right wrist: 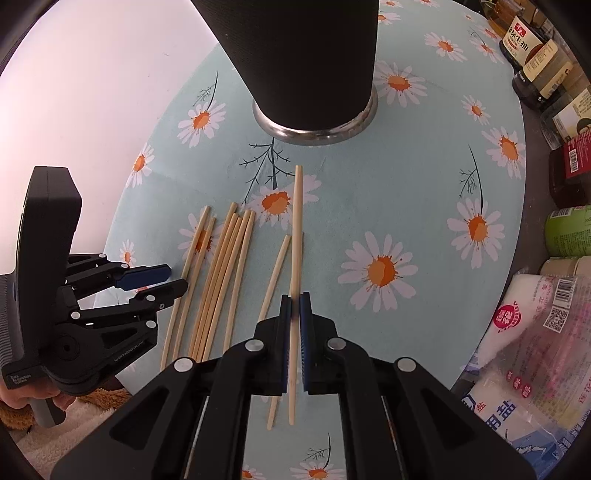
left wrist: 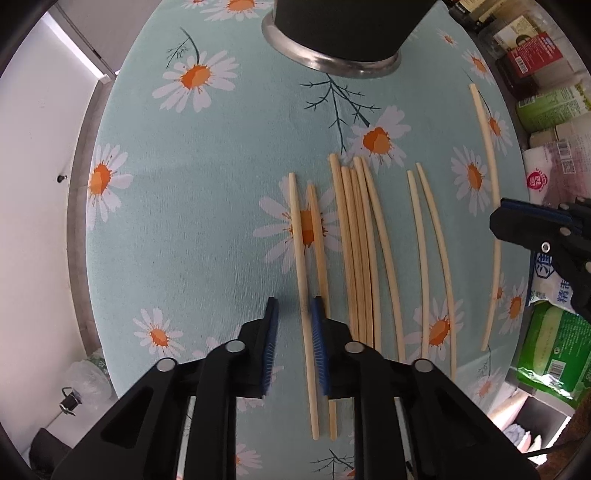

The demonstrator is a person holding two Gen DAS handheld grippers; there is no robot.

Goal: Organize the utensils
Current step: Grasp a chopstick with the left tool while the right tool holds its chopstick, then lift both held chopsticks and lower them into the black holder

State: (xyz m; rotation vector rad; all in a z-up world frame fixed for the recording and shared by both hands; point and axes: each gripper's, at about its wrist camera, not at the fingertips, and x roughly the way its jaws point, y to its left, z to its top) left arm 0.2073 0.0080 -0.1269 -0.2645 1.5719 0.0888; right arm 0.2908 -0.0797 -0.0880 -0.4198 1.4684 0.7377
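Several pale wooden chopsticks [left wrist: 358, 240] lie side by side on the round daisy-print table [left wrist: 207, 229]. My left gripper [left wrist: 294, 301] points down over the leftmost pair. One chopstick [left wrist: 300, 258] of that pair runs between its blue pads, close to the right pad [left wrist: 318, 332]; a gap shows at the left pad, so it is open. My right gripper [right wrist: 295, 297] is shut on a single chopstick [right wrist: 296, 221], whose tip points toward the black holder [right wrist: 306, 55]. The right gripper [left wrist: 496, 221] also shows at the left wrist view's right edge, and the left gripper [right wrist: 176, 277] at the right wrist view's left.
The black holder [left wrist: 332, 33] with a metal base stands at the table's far side. Sauce bottles [right wrist: 532, 48], cans [right wrist: 569, 229] and plastic packets [right wrist: 535, 332] crowd the right rim. Another loose chopstick [right wrist: 275, 273] lies just left of the held one. The table edge curves along the left.
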